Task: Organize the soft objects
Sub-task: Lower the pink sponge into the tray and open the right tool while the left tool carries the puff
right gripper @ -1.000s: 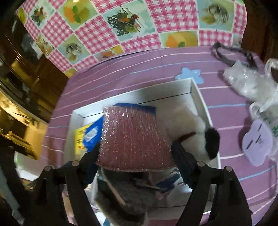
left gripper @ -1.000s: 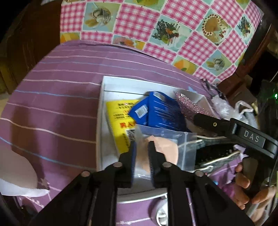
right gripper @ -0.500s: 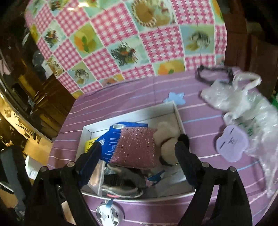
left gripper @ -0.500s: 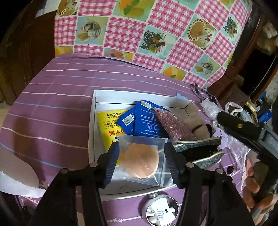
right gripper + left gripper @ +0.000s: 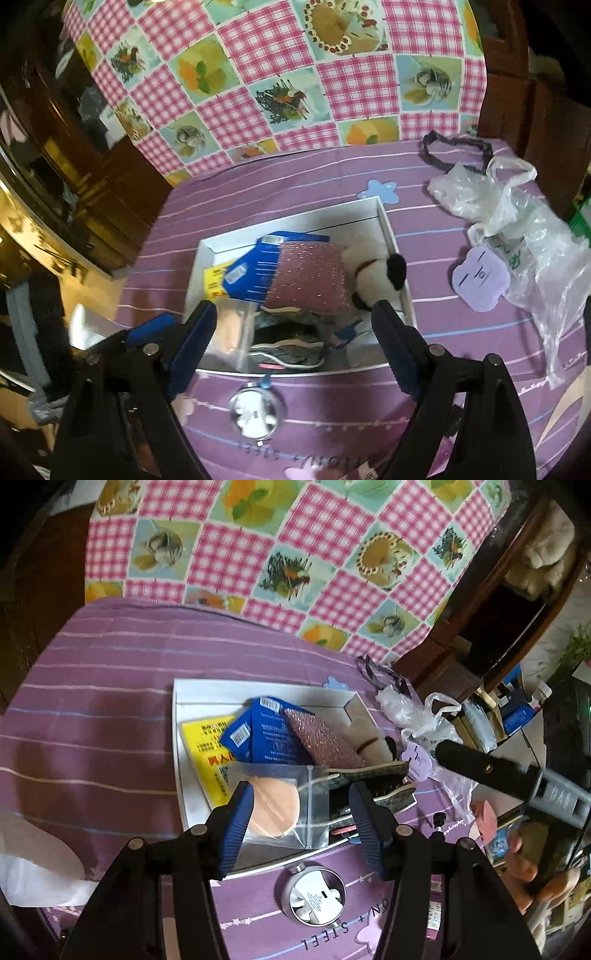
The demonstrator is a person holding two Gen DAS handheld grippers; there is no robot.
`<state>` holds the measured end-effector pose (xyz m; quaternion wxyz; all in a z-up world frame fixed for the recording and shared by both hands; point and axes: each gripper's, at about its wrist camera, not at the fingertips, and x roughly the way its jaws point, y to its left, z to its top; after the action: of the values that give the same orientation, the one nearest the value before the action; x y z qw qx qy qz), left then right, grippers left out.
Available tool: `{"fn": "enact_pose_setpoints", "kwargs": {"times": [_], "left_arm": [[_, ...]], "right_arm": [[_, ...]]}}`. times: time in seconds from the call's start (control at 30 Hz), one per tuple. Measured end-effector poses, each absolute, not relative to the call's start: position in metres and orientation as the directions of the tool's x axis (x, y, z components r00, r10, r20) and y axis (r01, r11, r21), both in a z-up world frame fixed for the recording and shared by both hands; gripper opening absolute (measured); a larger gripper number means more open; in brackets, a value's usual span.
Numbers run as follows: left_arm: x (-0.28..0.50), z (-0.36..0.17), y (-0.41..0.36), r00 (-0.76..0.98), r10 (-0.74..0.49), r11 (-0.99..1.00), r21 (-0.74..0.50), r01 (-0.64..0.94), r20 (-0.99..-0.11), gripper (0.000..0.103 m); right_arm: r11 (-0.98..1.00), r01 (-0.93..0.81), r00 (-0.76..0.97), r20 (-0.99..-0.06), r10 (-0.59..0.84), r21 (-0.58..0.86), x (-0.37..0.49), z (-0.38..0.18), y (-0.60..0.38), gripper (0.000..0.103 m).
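Both grippers hang over the white tray (image 5: pixel 391 236) on the purple-clothed table (image 5: pixel 92 716) — the left hand-held gripper (image 5: pixel 300 825) has just been opening, nothing pinched, jaws apart above the bagged powder puff (image 5: pixel 275 805); the right hand-held gripper (image 5: pixel 291 350) gapes empty above the pink sponge (image 5: pixel 310 277).

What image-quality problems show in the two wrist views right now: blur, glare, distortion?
Left wrist: heavy fisheye bowing and dark corners; the right gripper at the edge is motion-smeared; white box sharp.
Right wrist: same bowing; the blue packet looks streaked; glare on the glossy wood cabinet at left.
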<state>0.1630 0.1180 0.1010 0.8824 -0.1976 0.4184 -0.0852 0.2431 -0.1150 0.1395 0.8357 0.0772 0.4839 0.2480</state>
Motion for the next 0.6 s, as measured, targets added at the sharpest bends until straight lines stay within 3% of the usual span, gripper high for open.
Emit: {"fn": "enact_pose_setpoints", "kwargs": {"times": [0.13,0.33,0.6], "left_arm": [[0.163,0.104,0.107,0.644,-0.244,0.941,-0.337,-0.022,-0.725,0.054],[0.166,0.098,0.096,0.652,-0.173,0.958,-0.279,-0.061,-0.738,0.054],[0.171,0.099,0.063,0.646,-0.074,0.981,-0.174,-0.091,-0.759,0.054]], "right_arm": [[0.819,-0.313,0.39,-0.72,0.573,0.482,0.264,0.152,-0.135,0.079],[0.81,-0.293,0.449,-0.675,0.585,0.508,0.286,0.158,-0.173,0.077],[0.92,-0.148,0.413,-0.822,0.392,0.364,0.305,0.122,-0.223,0.076]]}}
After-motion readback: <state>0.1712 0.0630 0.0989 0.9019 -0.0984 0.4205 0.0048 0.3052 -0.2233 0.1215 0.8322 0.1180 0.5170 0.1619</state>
